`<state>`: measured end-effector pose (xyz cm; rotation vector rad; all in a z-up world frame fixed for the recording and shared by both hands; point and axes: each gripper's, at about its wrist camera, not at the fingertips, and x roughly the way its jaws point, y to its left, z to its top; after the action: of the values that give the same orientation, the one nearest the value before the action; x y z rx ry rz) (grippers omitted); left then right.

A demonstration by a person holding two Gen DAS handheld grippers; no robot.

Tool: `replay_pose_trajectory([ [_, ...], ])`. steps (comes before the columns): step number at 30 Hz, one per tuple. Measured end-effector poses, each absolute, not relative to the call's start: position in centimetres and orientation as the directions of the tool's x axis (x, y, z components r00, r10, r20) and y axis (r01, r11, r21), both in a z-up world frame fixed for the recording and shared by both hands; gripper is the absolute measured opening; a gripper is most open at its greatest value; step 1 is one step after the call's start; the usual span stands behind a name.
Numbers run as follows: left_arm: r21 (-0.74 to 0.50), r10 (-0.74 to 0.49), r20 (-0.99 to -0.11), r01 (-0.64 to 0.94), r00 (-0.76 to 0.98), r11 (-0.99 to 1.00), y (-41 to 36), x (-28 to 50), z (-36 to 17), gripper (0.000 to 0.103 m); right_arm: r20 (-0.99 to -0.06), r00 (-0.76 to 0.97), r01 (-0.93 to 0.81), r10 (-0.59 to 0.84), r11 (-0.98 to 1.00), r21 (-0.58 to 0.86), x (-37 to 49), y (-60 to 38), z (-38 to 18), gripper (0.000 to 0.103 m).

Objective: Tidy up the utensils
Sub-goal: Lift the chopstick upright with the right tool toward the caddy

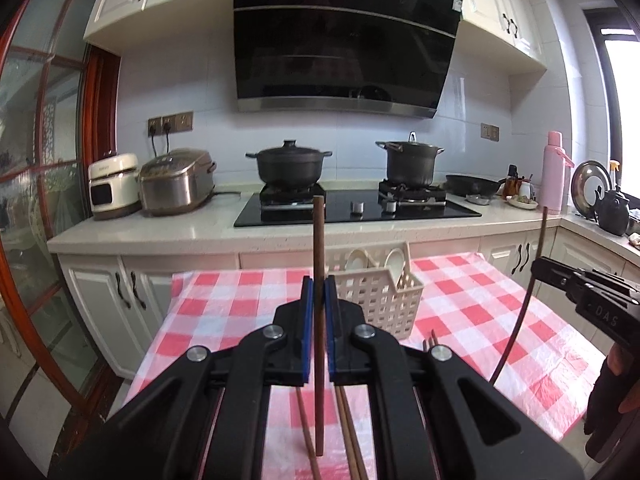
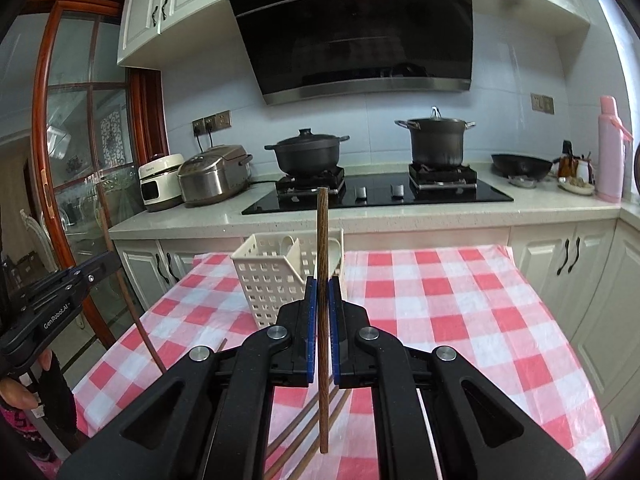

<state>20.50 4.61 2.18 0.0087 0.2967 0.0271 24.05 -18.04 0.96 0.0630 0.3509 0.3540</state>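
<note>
My left gripper (image 1: 319, 292) is clamped on one wooden chopstick (image 1: 319, 264), held upright, blue pads pinching it near mid-length. My right gripper (image 2: 322, 292) is likewise clamped on a second chopstick (image 2: 322, 240), also upright, its lower end hanging free above the desk (image 2: 440, 312).

Both sticks sit well up off the checked cloth; more loose chopsticks (image 2: 304, 436) lie flat on the desk beneath my grippers. A fork (image 1: 431, 340) shows just beyond my left gripper.

White slotted caddy (image 1: 380, 292) stands ahead on the desk, white spoons (image 1: 394, 262) already in its rear compartment.

Handling, my judgement: sticks are light, stiff, thin, smooth wood; they could pivot or slip between flat pads. Mid-length hold seems right for balance; lower tip-first into a caddy compartment.

Readable text: "GenRobot.AI" on the left gripper body, seen from the right wrist. "DAS" partly legible on the right gripper, seen from the left wrist. Appliance label too small to read.
</note>
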Motion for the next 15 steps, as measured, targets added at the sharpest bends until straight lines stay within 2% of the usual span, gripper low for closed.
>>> replay_pose_trajectory([
  [15,-0.014,0.045,-0.232,-0.049,0.972,0.999,3.2,25.3,5.9,0.006,-0.239,0.895,-0.367,0.377,0.926,0.084,28.6,-16.1,4.0,0.006],
])
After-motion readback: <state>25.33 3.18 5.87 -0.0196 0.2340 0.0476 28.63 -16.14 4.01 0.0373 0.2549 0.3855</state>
